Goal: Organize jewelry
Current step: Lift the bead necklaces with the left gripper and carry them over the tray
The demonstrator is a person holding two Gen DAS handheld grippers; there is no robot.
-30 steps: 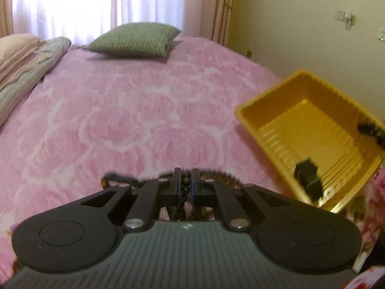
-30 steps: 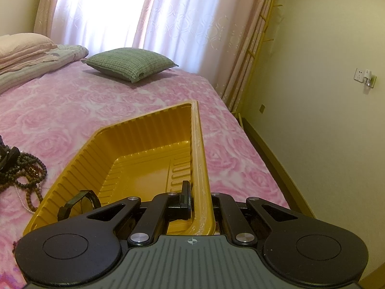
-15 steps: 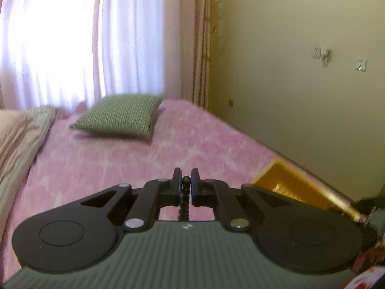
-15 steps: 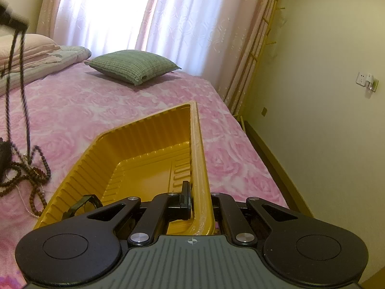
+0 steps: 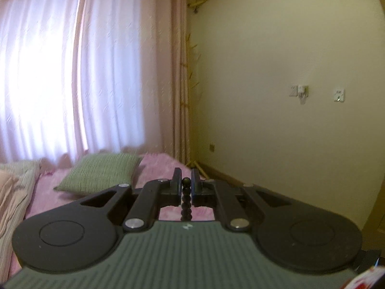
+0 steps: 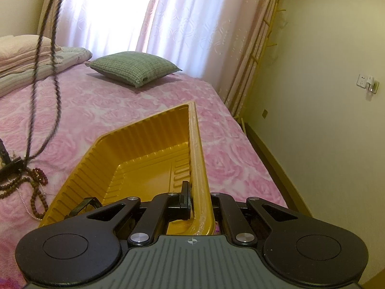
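Left tool (image 5: 185,182) pinches bead strand (image 5: 186,200) (dangling below) | right tool (image 6: 197,198) clamps tray rim (image 6: 197,159)

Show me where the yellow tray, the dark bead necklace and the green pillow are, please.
yellow tray (image 6: 149,130): right wrist view, its ribbed far wall.
dark bead necklace (image 5: 185,198): left wrist view, beads between the fingers.
green pillow (image 6: 134,66): right wrist view, its checked top.

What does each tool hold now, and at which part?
Left tool: dark bead necklace, pinched at the strand's top. Right tool: yellow tray, clamped on its near rim.
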